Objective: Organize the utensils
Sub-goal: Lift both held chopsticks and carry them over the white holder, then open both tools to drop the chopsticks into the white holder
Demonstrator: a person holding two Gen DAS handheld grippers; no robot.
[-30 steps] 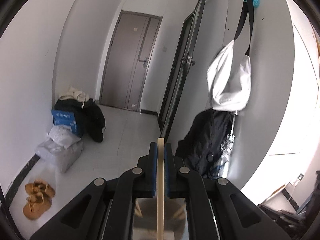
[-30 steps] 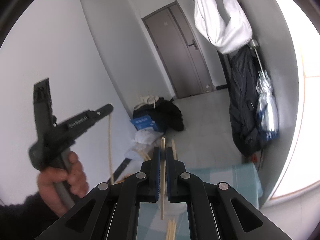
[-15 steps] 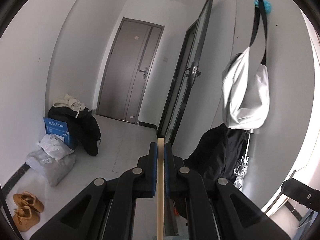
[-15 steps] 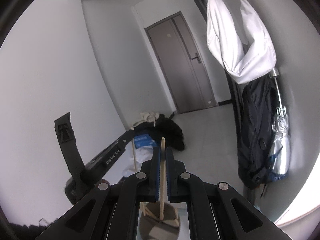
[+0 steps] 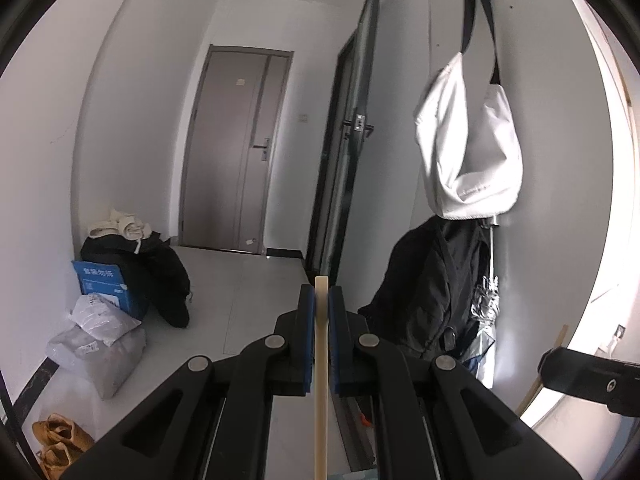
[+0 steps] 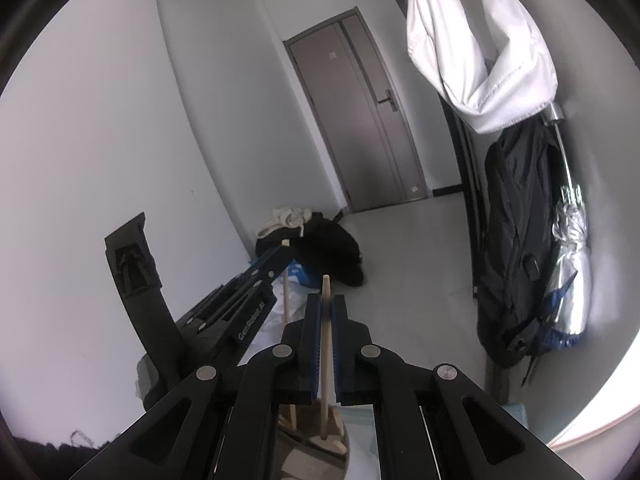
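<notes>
Midway, I hold one chopstick [image 5: 321, 360] clamped in my left gripper [image 5: 321, 300] and another chopstick [image 6: 326, 344] in my right gripper [image 6: 326, 300]. Both hang above the holder [image 6: 320, 436], where utensils already stand; neither is yet released.

Right gripper [image 6: 327, 300] clamped on a pale chopstick [image 6: 326, 356], upright between the blue pads [image 6: 314, 344], lower end down in a round holder [image 6: 320, 446] with other sticks. Left gripper [image 6: 282, 250] comes in from the left, closed on a second chopstick [image 6: 286, 300] hanging down toward the same holder. Behind: brown door [image 6: 360, 116], dark clothes pile [image 6: 320, 248] on floor, white bag [image 6: 480, 40], black jacket [image 6: 516, 248] and folded silver umbrella [image 6: 572, 264] on the right wall.
</notes>
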